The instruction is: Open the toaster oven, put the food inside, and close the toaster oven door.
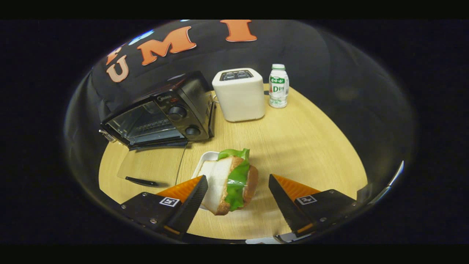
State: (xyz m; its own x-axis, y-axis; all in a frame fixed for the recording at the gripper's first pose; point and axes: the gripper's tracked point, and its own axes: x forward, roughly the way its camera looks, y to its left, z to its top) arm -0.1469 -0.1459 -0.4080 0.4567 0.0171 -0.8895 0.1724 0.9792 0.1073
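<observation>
The black toaster oven [172, 110] stands at the back left of the round wooden table [300, 146]. Its glass door [146, 167] hangs open and lies flat toward me, its dark handle [141, 181] nearest, and the wire rack inside shows. A sandwich [229, 183] of white bread, brown crust and green lettuce rests partly on a small white plate [206, 158]. My gripper [237, 177] is open around it. The left finger is right against the bread; the right finger stands well apart from the crust.
A white pop-up toaster [240, 95] stands just right of the oven, and a small white bottle with a green label [278, 86] stands beside it at the back. The oven's cable [180, 165] runs across the table between the door and the plate.
</observation>
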